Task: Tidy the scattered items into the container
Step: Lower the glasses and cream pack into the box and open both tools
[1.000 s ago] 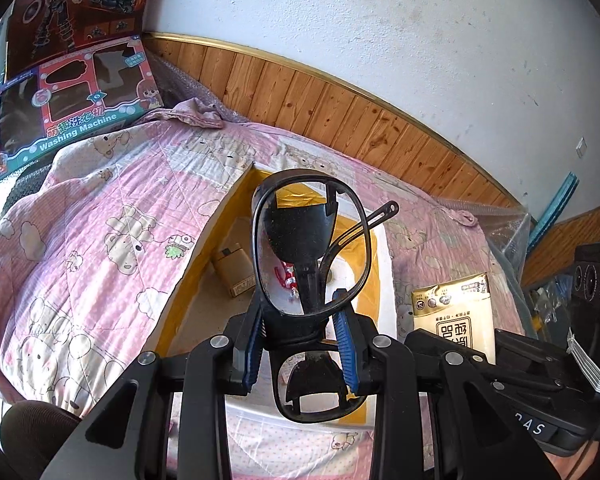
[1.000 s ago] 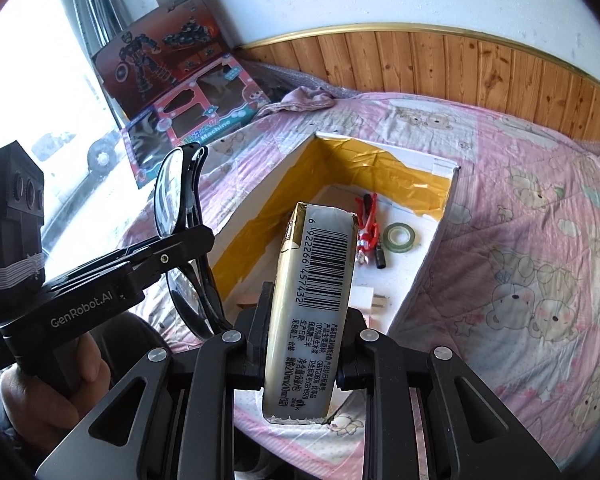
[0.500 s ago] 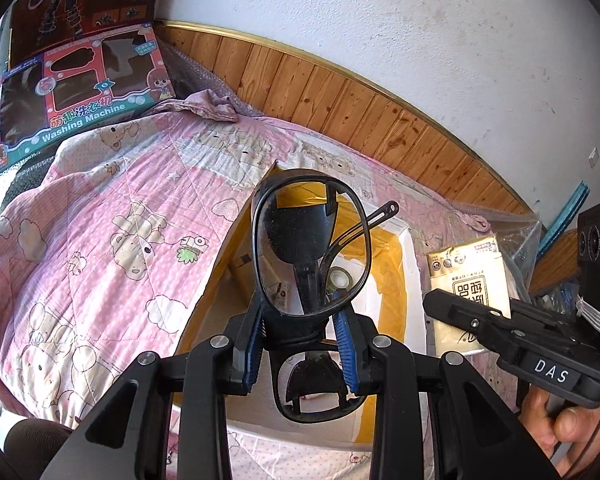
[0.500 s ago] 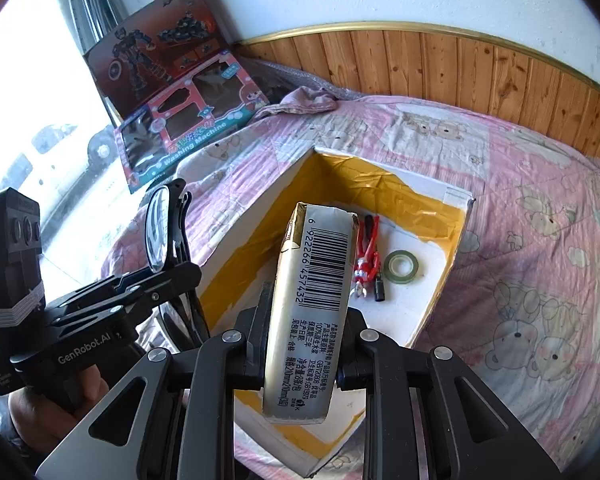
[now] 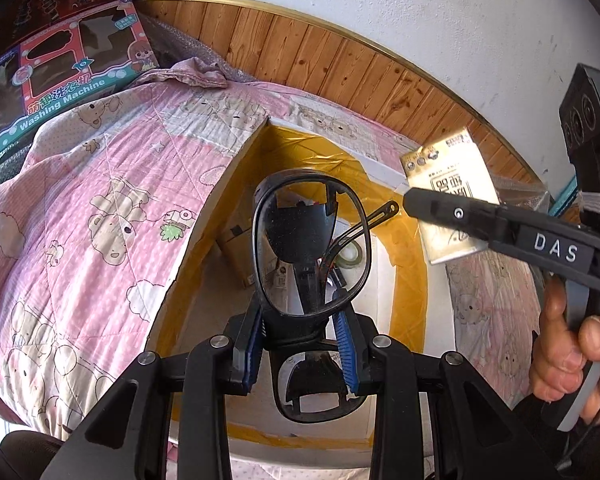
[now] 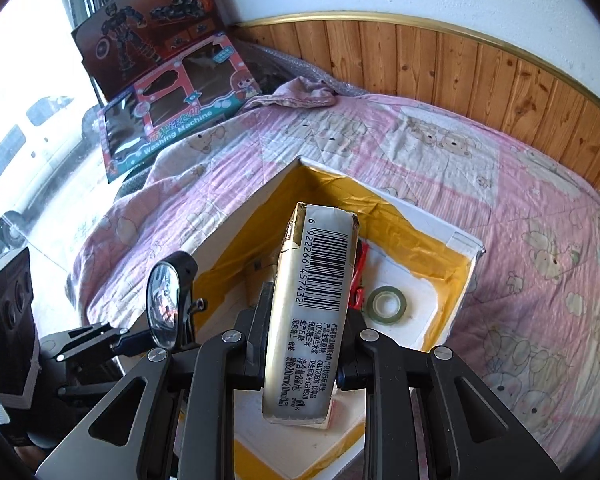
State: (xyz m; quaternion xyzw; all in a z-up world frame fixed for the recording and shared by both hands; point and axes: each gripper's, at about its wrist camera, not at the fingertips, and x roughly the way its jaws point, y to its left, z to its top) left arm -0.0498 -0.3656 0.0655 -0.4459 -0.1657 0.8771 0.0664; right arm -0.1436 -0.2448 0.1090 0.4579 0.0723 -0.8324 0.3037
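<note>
Left gripper (image 5: 304, 330) is clamping glasses (image 5: 310, 242); right gripper (image 6: 306, 354) is clamping tissue pack (image 6: 314, 304). Lower both inside box (image 6: 466, 276), releasing near its 6 o'clock wall, clear of tape roll (image 6: 388, 304).

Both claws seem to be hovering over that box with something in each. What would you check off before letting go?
1. Left gripper jaws clamped on the glasses: ok.
2. Right gripper jaws clamped on the tissue pack: ok.
3. Both items above the open box, inside its rim: ok.
4. Bare floor below to land on: cannot tell; tape roll, red clip and a small carton already lie inside.
5. Grippers apart from each other: ok.
6. Drop height gentle enough for the glasses: cannot tell.
</note>
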